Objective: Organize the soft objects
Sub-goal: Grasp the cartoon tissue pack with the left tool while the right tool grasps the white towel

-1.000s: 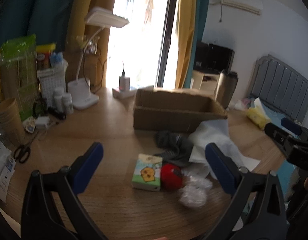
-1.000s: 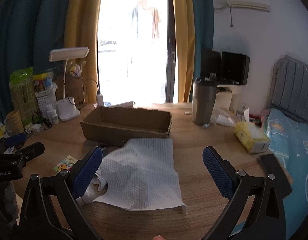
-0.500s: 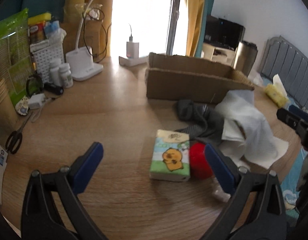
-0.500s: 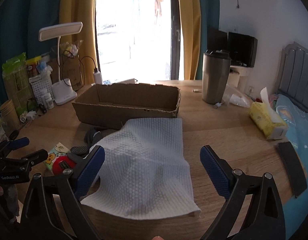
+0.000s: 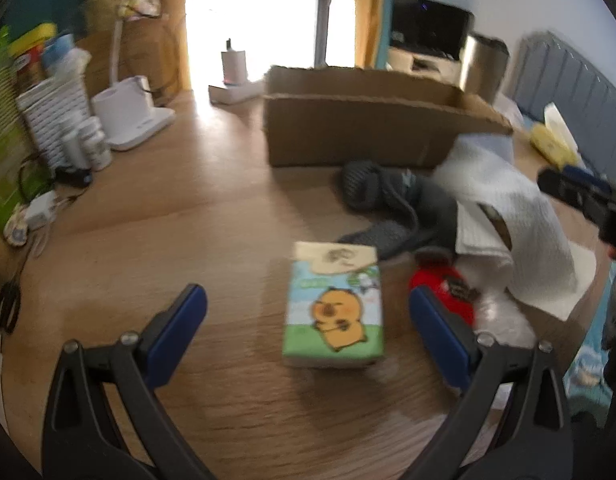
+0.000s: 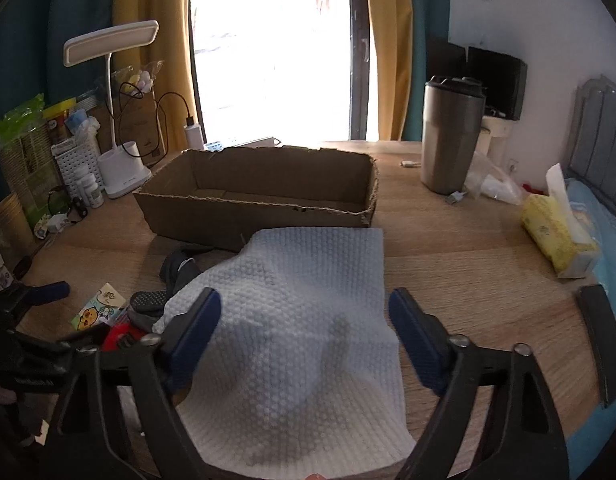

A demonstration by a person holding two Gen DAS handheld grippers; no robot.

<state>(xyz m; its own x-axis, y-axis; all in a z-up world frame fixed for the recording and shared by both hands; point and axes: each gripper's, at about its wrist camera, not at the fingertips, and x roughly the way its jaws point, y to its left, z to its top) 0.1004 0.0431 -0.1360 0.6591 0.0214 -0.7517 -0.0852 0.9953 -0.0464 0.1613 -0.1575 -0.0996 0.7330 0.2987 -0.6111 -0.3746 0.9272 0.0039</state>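
Gaping wide and empty, the left tongs frame the cartoon-printed tissue pack lying flat at lower centre of the left view; it looks light and squashy, best pinched across its long sides. The right tongs likewise stand spread with nothing between them over the white paper towel, limp and thin, likely best gathered at a raised fold. Grey socks, a red plush toy and the empty cardboard box lie beyond on the table.
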